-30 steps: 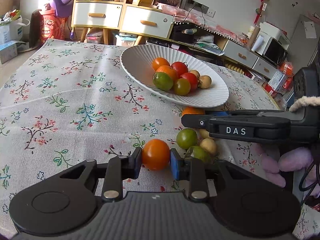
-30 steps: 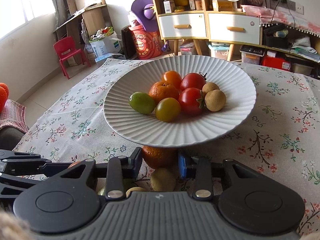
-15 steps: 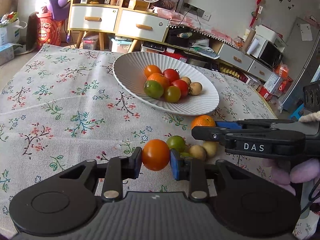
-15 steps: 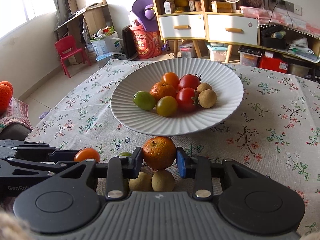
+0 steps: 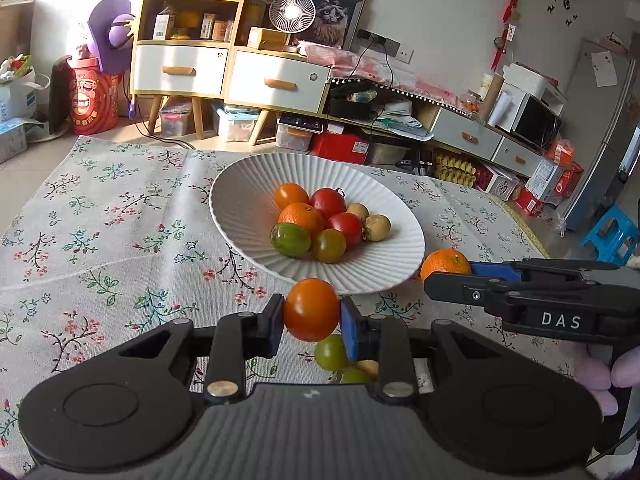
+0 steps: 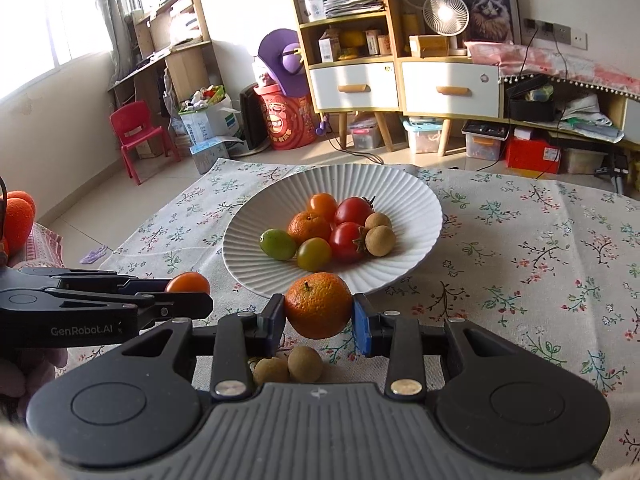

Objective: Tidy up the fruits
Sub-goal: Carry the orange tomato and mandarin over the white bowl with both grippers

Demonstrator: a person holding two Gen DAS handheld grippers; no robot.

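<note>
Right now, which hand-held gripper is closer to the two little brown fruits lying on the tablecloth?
Right. The right hand-held gripper, holding a mandarin, hangs just above the brown fruits; the left hand-held gripper is off to their left.

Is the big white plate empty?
No, the white plate already holds several fruits, among them red tomatoes, a mandarin and brown longans.

Beyond the tongs, past the flowered tabletop [image 6: 540,248], a wooden cabinet [image 6: 400,76] with white drawers stands against the pale wall, a small fan [image 6: 445,12] glowing on top. Far left, sunlit windows [image 6: 48,20] brighten a tiled floor [image 6: 120,200] and a red chair [image 6: 138,132].
</note>
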